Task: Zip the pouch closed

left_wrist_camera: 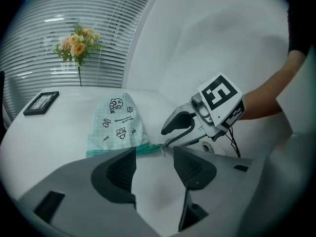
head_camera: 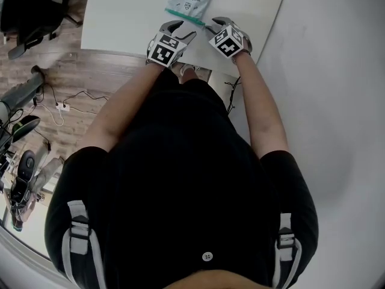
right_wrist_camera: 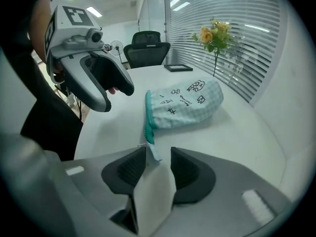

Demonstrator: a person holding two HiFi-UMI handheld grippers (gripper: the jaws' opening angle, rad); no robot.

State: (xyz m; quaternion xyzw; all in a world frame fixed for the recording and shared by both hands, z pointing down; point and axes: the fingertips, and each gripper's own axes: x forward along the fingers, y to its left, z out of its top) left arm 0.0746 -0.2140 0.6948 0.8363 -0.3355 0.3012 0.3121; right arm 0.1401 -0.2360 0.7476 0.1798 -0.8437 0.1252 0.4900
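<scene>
Your right gripper [right_wrist_camera: 158, 158], jaws narrowly apart, straddles the zip tab [right_wrist_camera: 152, 150] at lower centre; the pouch [right_wrist_camera: 183, 104] lies mid-frame. Your left gripper [left_wrist_camera: 154, 158] gapes empty. Close off-centre and the tab could slip, dragging the unanchored pouch.

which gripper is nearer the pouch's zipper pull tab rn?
Right. The zipper pull tab lies between the open jaws of the right gripper. The left gripper sits just short of the pouch, with the tab slightly ahead of its jaws.

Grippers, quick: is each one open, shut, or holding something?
Left gripper: open, empty.
Right gripper: open, zip tab of the pouch between its jaws, not yet clamped.
</scene>
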